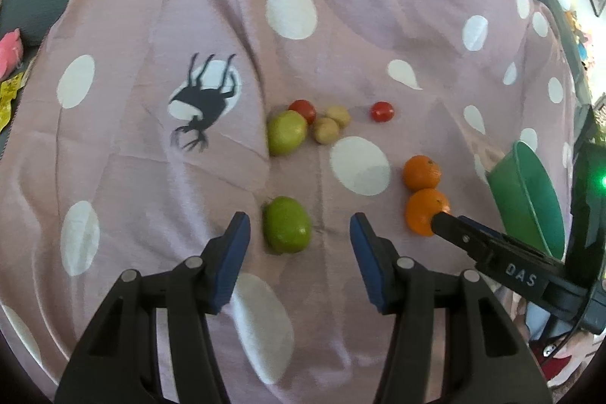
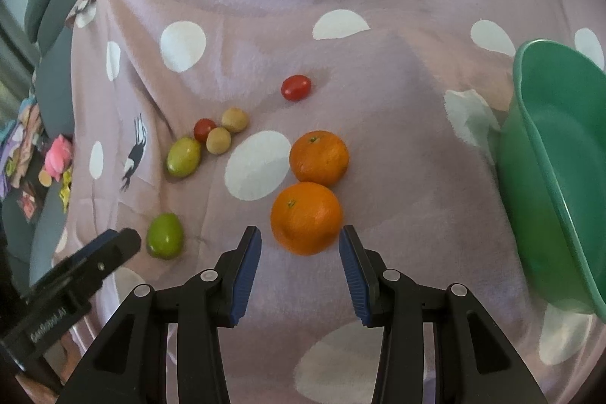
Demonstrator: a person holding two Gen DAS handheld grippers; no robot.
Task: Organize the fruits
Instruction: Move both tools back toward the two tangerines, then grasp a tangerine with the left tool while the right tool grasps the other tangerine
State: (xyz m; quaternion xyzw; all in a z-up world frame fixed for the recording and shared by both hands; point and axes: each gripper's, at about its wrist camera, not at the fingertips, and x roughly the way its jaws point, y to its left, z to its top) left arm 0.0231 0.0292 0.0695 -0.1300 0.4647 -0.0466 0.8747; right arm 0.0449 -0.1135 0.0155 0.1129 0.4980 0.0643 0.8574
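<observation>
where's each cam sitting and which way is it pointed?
Left wrist: on the left gripper, looking down its open fingers at the near green fruit; right gripper at right.
Right wrist: on the right gripper, facing the near orange, green bowl at right.
Shared: spotted cloth, all fruit, bowl.

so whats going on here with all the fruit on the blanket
A person holds a gripper in each hand over fruit scattered on a pink spotted blanket. The left gripper is open around a green fruit; the right gripper is open at the nearer orange. Neither has closed yet. The green bowl beside them looks empty in the part that shows.
</observation>
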